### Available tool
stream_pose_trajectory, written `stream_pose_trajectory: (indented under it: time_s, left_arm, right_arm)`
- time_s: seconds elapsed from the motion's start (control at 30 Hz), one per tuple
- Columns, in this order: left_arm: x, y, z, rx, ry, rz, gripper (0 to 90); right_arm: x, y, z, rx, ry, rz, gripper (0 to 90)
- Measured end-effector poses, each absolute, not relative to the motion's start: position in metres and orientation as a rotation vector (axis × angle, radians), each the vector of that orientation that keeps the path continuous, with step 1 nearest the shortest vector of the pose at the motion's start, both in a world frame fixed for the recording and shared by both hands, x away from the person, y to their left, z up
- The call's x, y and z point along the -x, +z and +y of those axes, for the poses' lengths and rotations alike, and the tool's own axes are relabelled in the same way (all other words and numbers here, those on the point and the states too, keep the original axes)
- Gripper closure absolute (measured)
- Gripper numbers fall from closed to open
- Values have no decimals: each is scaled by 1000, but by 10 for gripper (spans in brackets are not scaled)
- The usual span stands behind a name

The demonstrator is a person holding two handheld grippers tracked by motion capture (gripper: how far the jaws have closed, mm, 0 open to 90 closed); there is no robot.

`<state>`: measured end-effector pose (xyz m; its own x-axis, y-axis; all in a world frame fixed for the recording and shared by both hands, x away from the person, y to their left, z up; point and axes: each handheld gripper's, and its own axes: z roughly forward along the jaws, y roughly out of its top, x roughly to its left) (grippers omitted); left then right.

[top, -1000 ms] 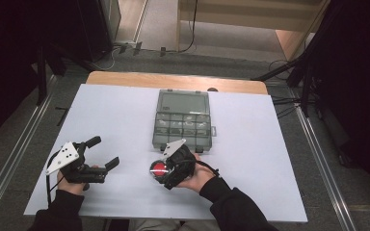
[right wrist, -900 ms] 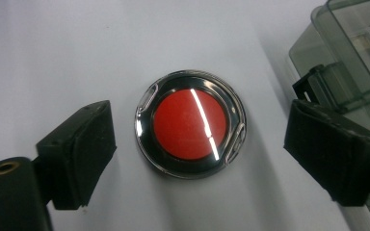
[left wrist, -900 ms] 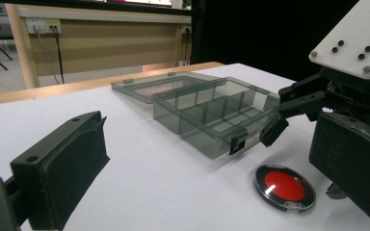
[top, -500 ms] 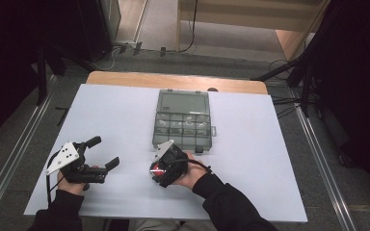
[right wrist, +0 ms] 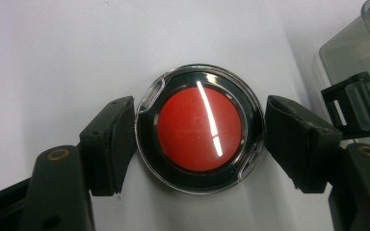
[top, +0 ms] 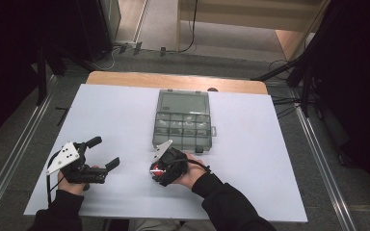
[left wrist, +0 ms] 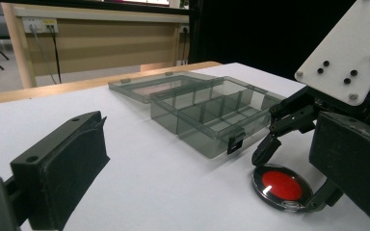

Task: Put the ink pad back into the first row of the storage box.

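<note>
The round case (right wrist: pixel 200 129), a clear shallow disc with a black ring and a red centre, lies flat on the white surface (top: pixel 125 120), just in front of the near edge of the grey compartment box (top: pixel 183 126). The right gripper (right wrist: pixel 200 137) comes down on it from above, and its jaws have just been closing: in the right gripper view both pads sit against the rim at opposite sides, so the case is clamped across its width. Taking it by the edge makes sense, since the flat top offers nothing to pinch. It rests on the surface, not yet lifted.

From the left gripper view the same disc (left wrist: pixel 282 186) shows low at the right, with the right gripper's (left wrist: pixel 289 166) black linkage bent over it and its grey three-cornered plate above.

The compartment box (left wrist: pixel 212 115) stands open, its lid folded back flat on the far side, the divided cells exposed and a small black latch hanging at the near wall. Being so close and open, it looks to me like the likely place for the case to go.

The left gripper (top: pixel 107 153) rests well apart, toward the near left of the surface, its jaws spread wide with nothing between them; it seems to be simply waiting out of the way.
</note>
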<state>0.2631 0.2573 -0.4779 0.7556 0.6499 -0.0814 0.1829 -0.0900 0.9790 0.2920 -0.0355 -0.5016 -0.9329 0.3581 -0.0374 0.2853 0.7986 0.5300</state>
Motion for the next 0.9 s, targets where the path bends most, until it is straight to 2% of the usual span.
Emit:
stream_pose_trajectory:
  time_s: [0.27, 0.9]
  left_arm:
    - [-263, -478, 258, -1647, 444, 674, 0]
    - [-263, -478, 258, -1645, 442, 674, 0]
  right_arm:
    - [-292, -496, -38, -495, 853, 2860, 304]
    - [-311, -450, -61, -604, 961, 2754, 304]
